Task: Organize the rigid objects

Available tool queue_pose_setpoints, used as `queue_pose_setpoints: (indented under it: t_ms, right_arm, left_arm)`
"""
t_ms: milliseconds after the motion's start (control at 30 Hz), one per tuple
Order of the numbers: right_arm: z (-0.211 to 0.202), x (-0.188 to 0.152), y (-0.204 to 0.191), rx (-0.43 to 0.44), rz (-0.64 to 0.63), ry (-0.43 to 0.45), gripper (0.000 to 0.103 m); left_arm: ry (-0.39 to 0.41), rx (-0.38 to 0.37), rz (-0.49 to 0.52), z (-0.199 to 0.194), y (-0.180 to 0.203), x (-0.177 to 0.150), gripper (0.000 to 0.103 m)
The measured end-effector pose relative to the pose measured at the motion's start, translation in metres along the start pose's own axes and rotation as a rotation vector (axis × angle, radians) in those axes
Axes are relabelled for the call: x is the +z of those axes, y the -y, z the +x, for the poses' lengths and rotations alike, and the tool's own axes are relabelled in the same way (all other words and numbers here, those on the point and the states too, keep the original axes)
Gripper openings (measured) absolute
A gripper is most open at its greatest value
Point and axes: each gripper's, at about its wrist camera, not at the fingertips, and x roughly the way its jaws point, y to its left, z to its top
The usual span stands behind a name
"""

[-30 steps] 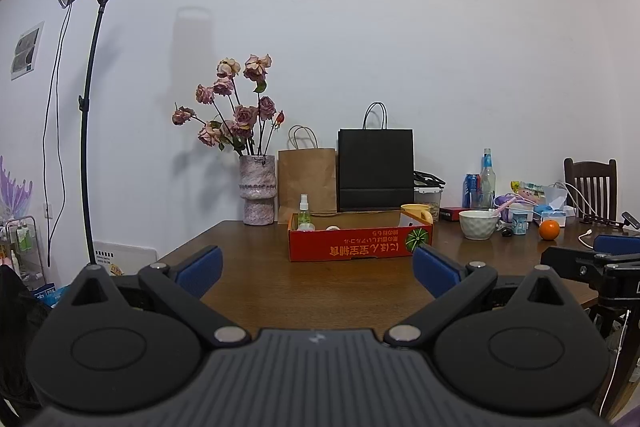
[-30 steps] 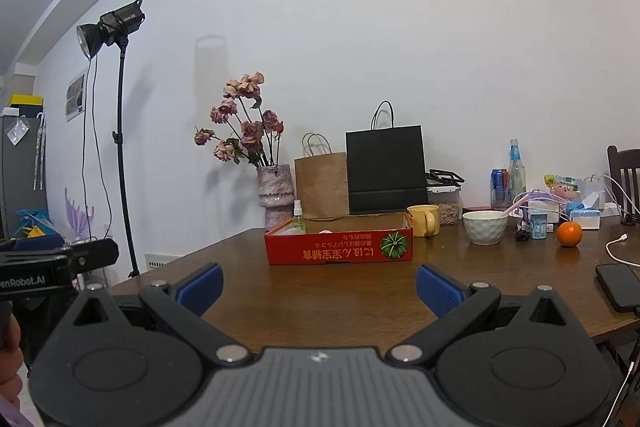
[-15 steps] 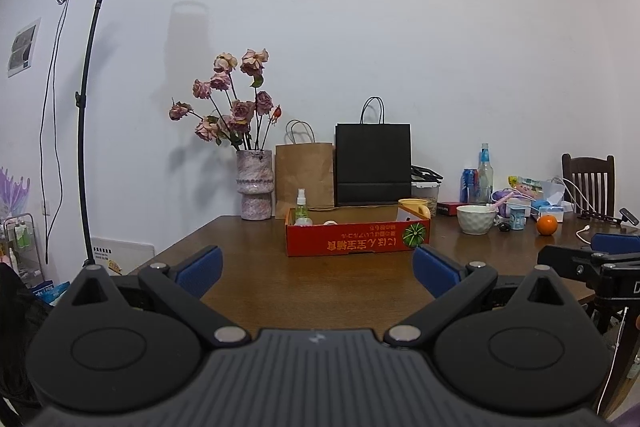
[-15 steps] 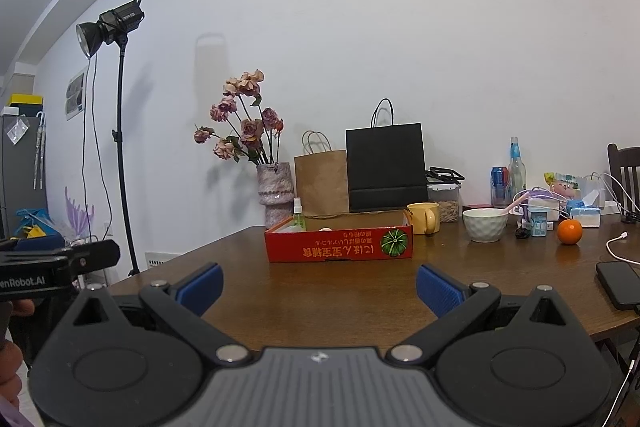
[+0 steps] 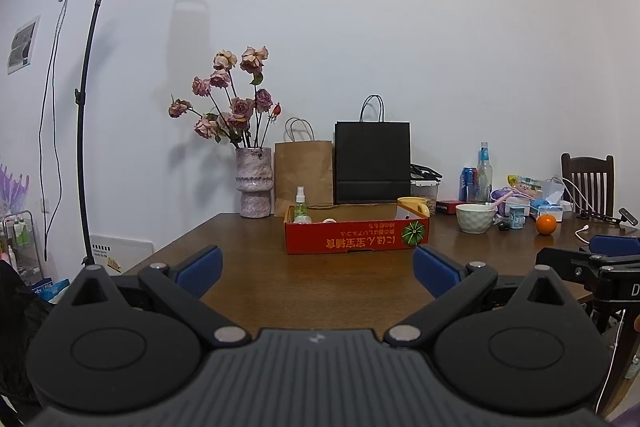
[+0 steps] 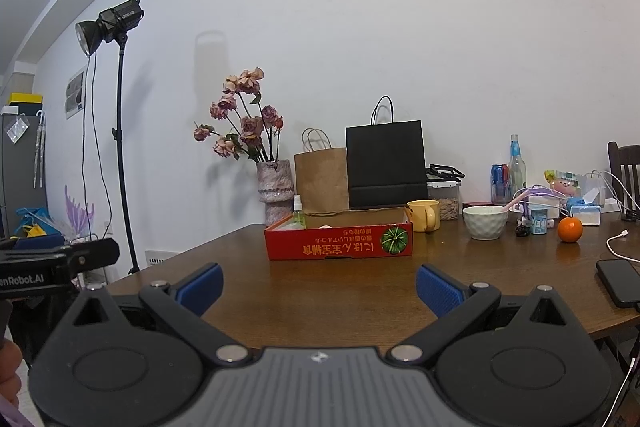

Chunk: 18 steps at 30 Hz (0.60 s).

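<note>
A shallow red cardboard box (image 5: 356, 237) (image 6: 339, 241) sits mid-table, holding a small spray bottle (image 5: 301, 207) (image 6: 298, 213). To its right stand a yellow mug (image 6: 425, 215) (image 5: 413, 206), a white bowl (image 6: 485, 222) (image 5: 475, 218) and an orange (image 6: 570, 229) (image 5: 546, 224). My left gripper (image 5: 318, 269) is open over the table's near edge, well short of the box, with nothing between its fingers. My right gripper (image 6: 319, 285) is also open and empty, equally far back.
A vase of dried roses (image 5: 253, 193), a brown paper bag (image 5: 304, 171) and a black bag (image 5: 373, 161) line the wall. Cans, bottles and clutter (image 6: 516, 179) fill the back right. A phone (image 6: 618, 287) with cable lies near the right edge. A chair (image 5: 587, 183) and light stand (image 5: 82, 107) flank the table.
Both views have shifted only slightly; the left gripper dipped and drifted a little. The grippers stay open and nothing on the table has moved.
</note>
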Motion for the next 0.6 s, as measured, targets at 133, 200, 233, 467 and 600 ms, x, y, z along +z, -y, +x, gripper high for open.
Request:
queue_pose_setpoints:
  t_ms: [133, 200, 233, 467, 600]
  right_arm:
    - [0.0, -0.0004, 0.0001, 0.0, 0.0, -0.001, 0.103]
    - [0.0, -0.0015, -0.0004, -0.002, 0.0, -0.003, 0.103]
    - [0.0002, -0.0022, -0.0005, -0.004, 0.001, -0.005, 0.103]
    - [-0.0001, -0.0038, -0.001, -0.003, 0.001, -0.01, 0.103]
    - [0.002, -0.0029, -0.0001, -0.007, 0.005, -0.017, 0.103]
  left_arm:
    - [0.004, 0.009, -0.005, 0.0001, -0.0013, -0.0004, 0.103]
    - [0.013, 0.004, -0.001, -0.0009, -0.0014, -0.0005, 0.103]
    - [0.009, 0.004, -0.004, -0.0002, -0.0017, -0.0005, 0.103]
    - [0.052, -0.003, 0.013, -0.006, -0.0011, -0.0028, 0.101]
    - [0.053, 0.055, -0.015, -0.0029, -0.0028, -0.0012, 0.103]
